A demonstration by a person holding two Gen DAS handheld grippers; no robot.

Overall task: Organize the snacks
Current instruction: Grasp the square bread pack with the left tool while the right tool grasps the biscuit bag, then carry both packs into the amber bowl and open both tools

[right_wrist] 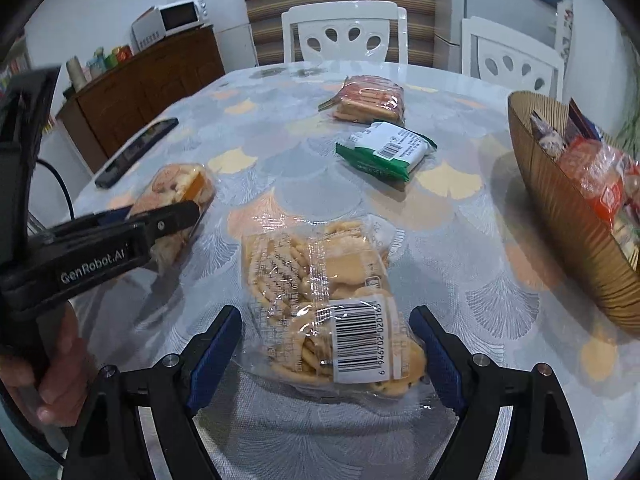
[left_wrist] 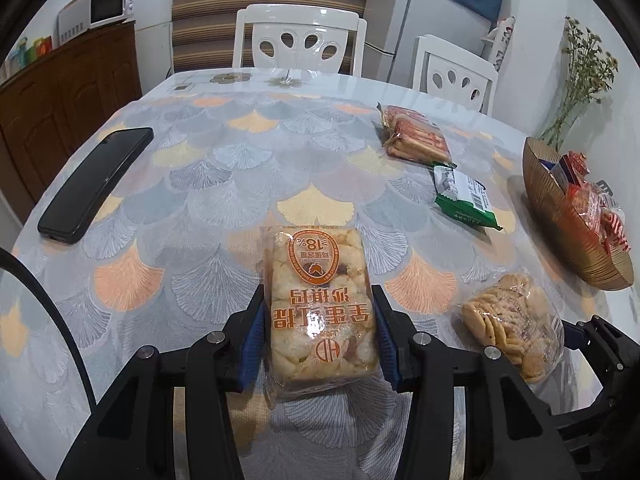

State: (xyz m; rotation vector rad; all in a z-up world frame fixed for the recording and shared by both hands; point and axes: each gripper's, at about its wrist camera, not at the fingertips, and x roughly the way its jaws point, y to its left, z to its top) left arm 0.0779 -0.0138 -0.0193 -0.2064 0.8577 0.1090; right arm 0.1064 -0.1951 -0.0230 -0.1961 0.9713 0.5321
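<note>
My left gripper (left_wrist: 320,320) is shut on an orange-labelled puffed snack pack (left_wrist: 320,300), its blue pads pressed against both sides; the pack also shows in the right wrist view (right_wrist: 176,196). My right gripper (right_wrist: 326,344) is open around a clear bag of round crackers (right_wrist: 320,300) lying on the table, pads beside it with small gaps; the bag also shows in the left wrist view (left_wrist: 512,324). A green-and-white pack (right_wrist: 386,150) and a red biscuit pack (right_wrist: 370,98) lie farther back. A ribbed gold bowl (right_wrist: 560,204) at right holds several wrapped snacks.
A black phone (left_wrist: 96,184) lies at the table's left edge. White chairs (left_wrist: 300,40) stand behind the table. A wooden cabinet (left_wrist: 68,92) with a microwave stands at left. A vase of dried flowers (left_wrist: 580,80) is behind the bowl.
</note>
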